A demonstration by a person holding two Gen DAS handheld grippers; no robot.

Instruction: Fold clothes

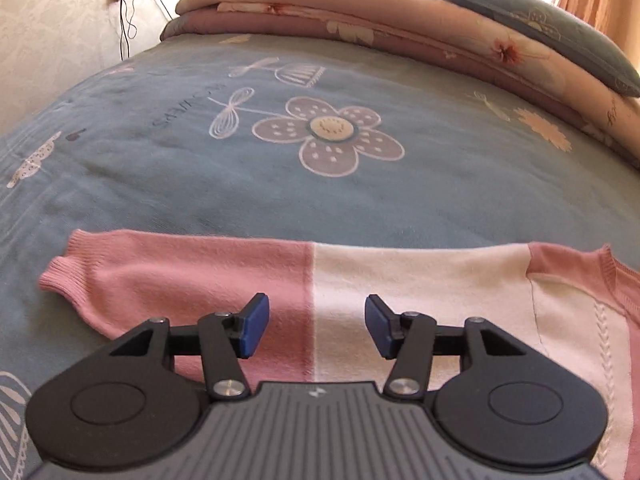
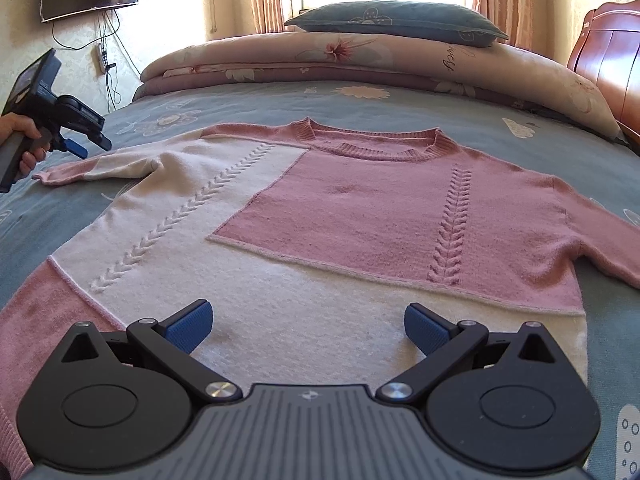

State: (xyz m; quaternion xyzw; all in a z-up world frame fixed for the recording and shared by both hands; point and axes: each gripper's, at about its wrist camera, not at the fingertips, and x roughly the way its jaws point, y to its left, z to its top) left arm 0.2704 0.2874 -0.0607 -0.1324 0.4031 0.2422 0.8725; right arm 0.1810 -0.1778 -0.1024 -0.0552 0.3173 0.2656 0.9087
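Pink-white sweater (image 2: pixel 320 216) flat on bed (image 2: pixel 520 140), neck toward pillow (image 2: pixel 396 22).

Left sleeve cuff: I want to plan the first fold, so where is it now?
In the right wrist view the cuff lies flat on the blue bedspread at far left, just below the left gripper, which hovers open above it.

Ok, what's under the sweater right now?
The sweater lies flat on the blue floral bedsheet, which shows all around it. Whatever is directly beneath the knit is covered. Neither open hand-held gripper holds it.
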